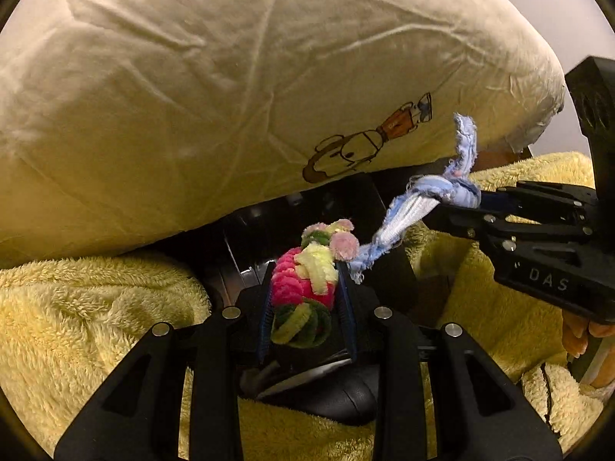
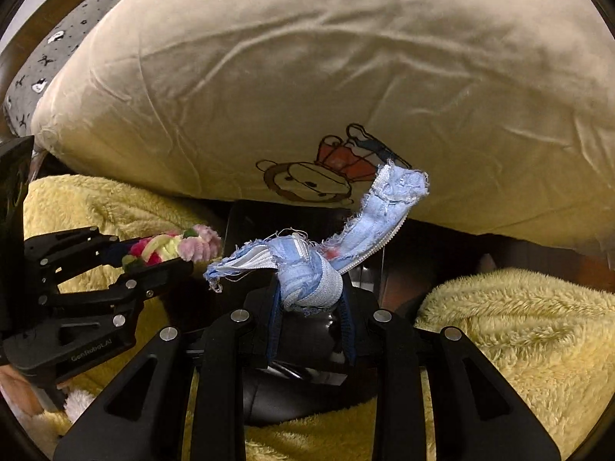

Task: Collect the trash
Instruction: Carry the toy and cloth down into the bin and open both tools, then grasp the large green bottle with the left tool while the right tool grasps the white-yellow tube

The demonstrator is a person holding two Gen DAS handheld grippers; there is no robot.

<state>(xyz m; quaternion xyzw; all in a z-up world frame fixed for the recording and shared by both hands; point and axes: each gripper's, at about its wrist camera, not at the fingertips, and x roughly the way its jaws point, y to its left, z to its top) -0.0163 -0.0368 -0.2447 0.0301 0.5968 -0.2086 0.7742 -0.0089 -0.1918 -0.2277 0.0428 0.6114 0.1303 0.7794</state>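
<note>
My left gripper (image 1: 305,280) is shut on a fuzzy bundle of pink, green and pale yellow chenille (image 1: 303,288), which fills the gap between its blue pads. In the right wrist view the left gripper (image 2: 180,257) comes in from the left with the chenille bundle (image 2: 173,247) sticking out past its tips. My right gripper (image 2: 311,297) is shut on the knot of a frayed light-blue fabric strip with a zipper (image 2: 369,226); both loose ends stick out. The right gripper (image 1: 449,205) and the blue strip (image 1: 403,219) also show at the right of the left wrist view. Both grippers point steeply down, close together, over a black glossy object (image 1: 250,230).
A big cream pillow (image 1: 230,96) with a cartoon print overhangs the scene from behind. Fluffy yellow blanket (image 1: 96,326) lies on both sides of the black object (image 2: 292,395). A grey patterned cloth (image 2: 57,46) is at the far left. A person's fingers (image 1: 580,334) hold the right gripper's handle.
</note>
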